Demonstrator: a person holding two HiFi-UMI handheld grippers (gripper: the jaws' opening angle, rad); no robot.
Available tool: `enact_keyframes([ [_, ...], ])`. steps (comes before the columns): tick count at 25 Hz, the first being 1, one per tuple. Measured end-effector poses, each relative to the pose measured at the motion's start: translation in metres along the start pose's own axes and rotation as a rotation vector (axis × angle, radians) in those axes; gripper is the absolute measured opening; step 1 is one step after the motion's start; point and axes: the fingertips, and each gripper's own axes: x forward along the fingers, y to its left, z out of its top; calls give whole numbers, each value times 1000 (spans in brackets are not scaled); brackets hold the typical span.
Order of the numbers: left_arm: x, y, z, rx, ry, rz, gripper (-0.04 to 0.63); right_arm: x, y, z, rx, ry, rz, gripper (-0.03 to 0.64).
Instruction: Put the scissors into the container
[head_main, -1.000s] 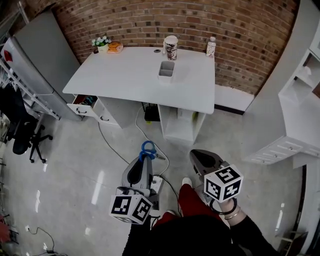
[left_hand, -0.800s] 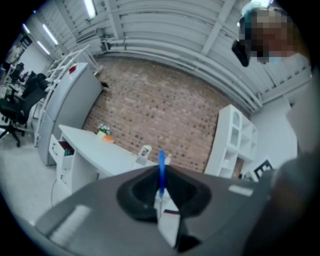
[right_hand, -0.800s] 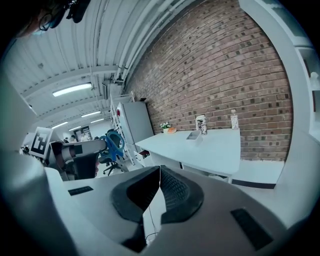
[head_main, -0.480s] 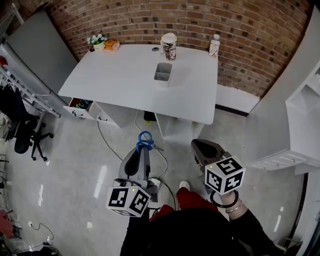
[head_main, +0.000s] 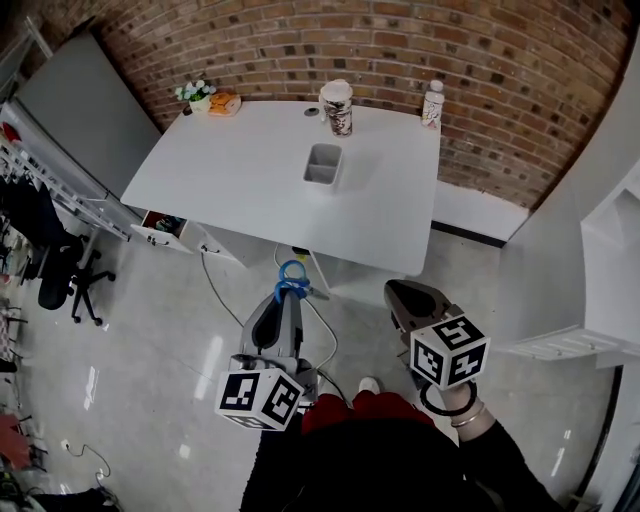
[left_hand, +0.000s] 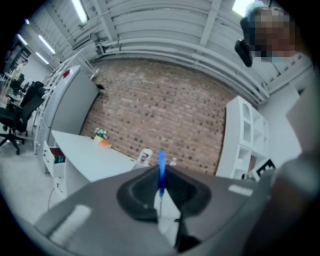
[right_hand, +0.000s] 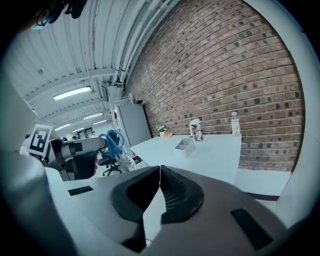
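Note:
Blue-handled scissors (head_main: 292, 281) stick out of my left gripper (head_main: 289, 304), which is shut on them; the handles point toward the table. In the left gripper view the scissors (left_hand: 161, 169) show edge-on between the pads. My right gripper (head_main: 397, 296) is shut and holds nothing; its jaws meet in the right gripper view, where the left gripper's scissors (right_hand: 114, 142) show at the left. The container (head_main: 323, 164), a small grey two-part bin, stands on the white table (head_main: 250, 190), well ahead of both grippers. It appears small in the right gripper view as the container (right_hand: 184, 144).
On the table's far edge stand a patterned cup (head_main: 337, 106), a bottle (head_main: 432, 103) and a small plant with an orange thing (head_main: 210, 99). An open drawer (head_main: 160, 226) and cables lie under the table. Black chairs (head_main: 50, 270) stand left, white shelving (head_main: 590, 300) right.
The view has shifted a little, with the table now slightly nearer. Both grippers keep their places and the scissors stay in the left one.

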Motion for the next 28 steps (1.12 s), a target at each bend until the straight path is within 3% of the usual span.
enact_keyframes([
  [12,40,18,28,39,-38,16,28,28,-15,18,5,-20,16,9],
  [28,149,80,38,-6,-26,-18,28,120,-51,55,-46,11,-11,9],
])
